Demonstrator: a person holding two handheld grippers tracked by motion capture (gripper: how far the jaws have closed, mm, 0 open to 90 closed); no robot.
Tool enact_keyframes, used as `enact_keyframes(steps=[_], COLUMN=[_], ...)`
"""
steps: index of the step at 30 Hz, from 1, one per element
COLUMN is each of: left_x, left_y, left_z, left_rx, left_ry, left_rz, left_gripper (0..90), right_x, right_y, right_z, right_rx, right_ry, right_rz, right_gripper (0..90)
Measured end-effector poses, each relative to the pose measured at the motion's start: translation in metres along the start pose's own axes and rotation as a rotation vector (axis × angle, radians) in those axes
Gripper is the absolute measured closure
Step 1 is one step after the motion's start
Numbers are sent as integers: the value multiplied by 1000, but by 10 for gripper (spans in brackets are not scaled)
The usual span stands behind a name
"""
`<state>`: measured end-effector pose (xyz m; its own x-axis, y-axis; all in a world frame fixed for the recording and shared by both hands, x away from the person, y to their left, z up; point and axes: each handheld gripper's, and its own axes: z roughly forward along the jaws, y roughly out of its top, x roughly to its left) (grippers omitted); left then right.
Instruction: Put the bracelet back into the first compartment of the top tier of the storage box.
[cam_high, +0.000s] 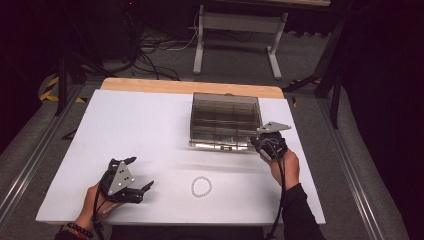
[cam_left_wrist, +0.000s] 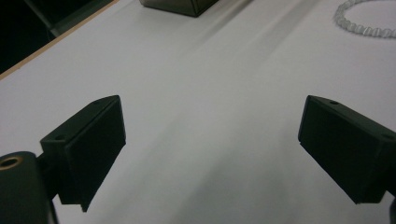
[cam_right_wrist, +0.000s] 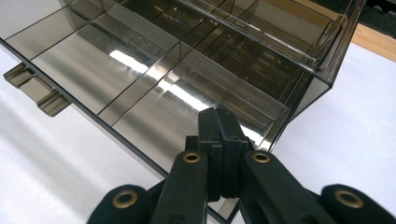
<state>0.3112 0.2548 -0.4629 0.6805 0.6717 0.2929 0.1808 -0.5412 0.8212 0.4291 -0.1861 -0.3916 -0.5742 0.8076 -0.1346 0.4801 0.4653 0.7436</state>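
Observation:
A smoke-tinted clear plastic organiser box (cam_high: 225, 120) with several compartments stands at the back right of the white table (cam_high: 140, 125), its lid down. A clear bead bracelet (cam_high: 201, 186) lies flat near the front edge. My right gripper (cam_high: 256, 142) is shut, with nothing between its jaws. Its tips rest over the lid at the box's front right corner; in the right gripper view the shut gripper (cam_right_wrist: 218, 115) lies against the box (cam_right_wrist: 140, 70). My left gripper (cam_high: 141, 173) stands open at the front left, left of the bracelet. In the left gripper view my gripper (cam_left_wrist: 210, 140) holds nothing, with the bracelet (cam_left_wrist: 362, 31) at top right.
A small latch tab (cam_right_wrist: 35, 88) sticks out from the box's front edge. A wooden strip (cam_high: 190, 86) runs along the table's far edge. Beyond it are cables and a white desk frame (cam_high: 240, 30) on the floor. A box corner (cam_left_wrist: 180, 5) shows far off in the left gripper view.

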Motion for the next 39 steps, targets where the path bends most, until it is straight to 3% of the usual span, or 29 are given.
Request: enact_keyframes(steps=[27,32,39], left_x=[0,0,0], left_y=[0,0,0], left_z=[0,0,2], left_rx=[3,1,3], left_ry=[1,-1,-4], left_rz=[-3,-2,-3], left_gripper=[83,83,83], right_x=[-4,-4,5], right_y=[-3,-2,3], right_z=[-2,-4,-3], right_rx=[-10,-26,-66], right_ry=[12,1,31], right_rz=[3,4,-15], right_gripper=[900,892,900])
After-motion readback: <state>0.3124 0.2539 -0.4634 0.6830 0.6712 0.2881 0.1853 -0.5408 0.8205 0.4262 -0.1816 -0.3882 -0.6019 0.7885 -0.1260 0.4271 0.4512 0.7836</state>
